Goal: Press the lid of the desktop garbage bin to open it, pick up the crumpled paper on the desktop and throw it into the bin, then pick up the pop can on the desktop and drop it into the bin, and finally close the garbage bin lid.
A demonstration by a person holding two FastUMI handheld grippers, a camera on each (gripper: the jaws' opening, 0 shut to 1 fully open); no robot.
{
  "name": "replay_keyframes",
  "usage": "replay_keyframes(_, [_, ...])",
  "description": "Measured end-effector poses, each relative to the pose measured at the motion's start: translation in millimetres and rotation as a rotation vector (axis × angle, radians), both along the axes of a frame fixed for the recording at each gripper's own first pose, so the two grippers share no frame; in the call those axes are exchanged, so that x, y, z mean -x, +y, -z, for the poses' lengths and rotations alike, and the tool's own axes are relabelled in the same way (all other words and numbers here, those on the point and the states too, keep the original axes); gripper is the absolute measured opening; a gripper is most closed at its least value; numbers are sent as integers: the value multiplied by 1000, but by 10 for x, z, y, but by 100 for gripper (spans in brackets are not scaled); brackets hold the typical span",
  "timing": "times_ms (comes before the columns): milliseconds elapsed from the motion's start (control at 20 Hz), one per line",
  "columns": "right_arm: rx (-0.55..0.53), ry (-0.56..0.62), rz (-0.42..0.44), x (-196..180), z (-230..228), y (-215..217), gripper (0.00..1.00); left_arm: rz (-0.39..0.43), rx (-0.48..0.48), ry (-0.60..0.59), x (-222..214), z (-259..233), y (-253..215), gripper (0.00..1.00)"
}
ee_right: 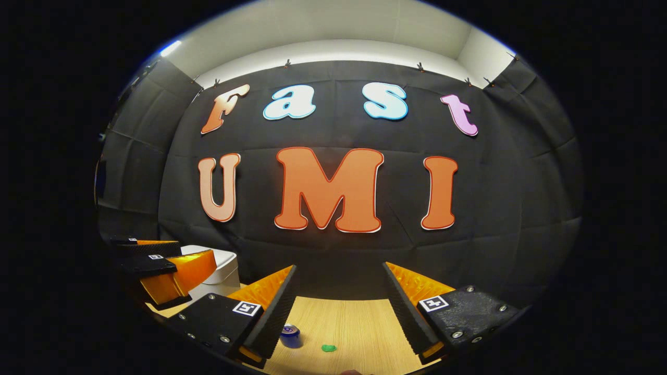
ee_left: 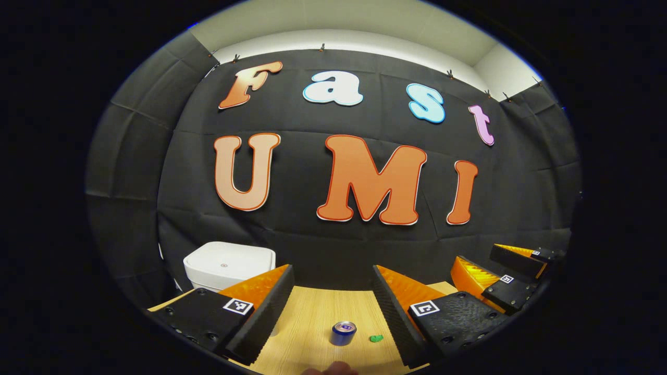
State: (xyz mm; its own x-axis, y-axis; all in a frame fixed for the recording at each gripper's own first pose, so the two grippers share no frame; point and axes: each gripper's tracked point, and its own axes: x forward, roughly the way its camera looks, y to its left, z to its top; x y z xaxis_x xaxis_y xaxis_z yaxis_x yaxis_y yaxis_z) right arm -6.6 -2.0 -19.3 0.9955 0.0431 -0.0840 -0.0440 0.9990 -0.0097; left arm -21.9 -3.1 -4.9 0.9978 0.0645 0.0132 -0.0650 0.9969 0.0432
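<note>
White bin (ee_left: 229, 265) sits closed at the bench's (ee_left: 312, 317) far-left edge; can (ee_left: 343, 333) and paper (ee_left: 376, 338) near front. Both grippers (ee_left: 333, 302) (ee_right: 338, 307) released, holding nothing. Step 1 pending: press lid.

A wooden desktop (ee_left: 312, 317) with a pale, straight grain is seen at the bottom of the left gripper view, and again in the right gripper view (ee_right: 359, 323). Behind it a black cloth wall (ee_left: 297, 229) is hung (creased in a grid of fold lines), fastened along its top edge by small clips (ee_right: 287, 63). Above the cloth a pale plain wall (ee_right: 333, 31) is seen.
</note>
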Motion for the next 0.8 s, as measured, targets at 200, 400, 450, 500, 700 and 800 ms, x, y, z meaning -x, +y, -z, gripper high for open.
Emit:
replay_keyframes(200, [13, 3, 7, 29, 3, -10, 94, 13, -14, 8, -37, 43, -23, 94])
replay_keyframes(400, [15, 5, 16, 32, 4, -27, 94, 15, -31, 13, -60, 58, -31, 93])
replay_keyframes(450, [15, 5, 19, 25, 10, -39, 94, 7, -39, 10, -69, 58, -5, 93])
replay_keyframes(500, [13, 6, 20, 24, 18, -42, 94, -1, -44, 6, -77, 35, 30, 93])
replay_keyframes(700, [12, 19, 28, 0, 52, -44, 94, -33, -28, 11, -101, 43, 184, 93])
replay_keyframes(800, [20, 21, 30, -7, 62, -50, 94, -51, -32, 26, -119, 84, 262, 92])
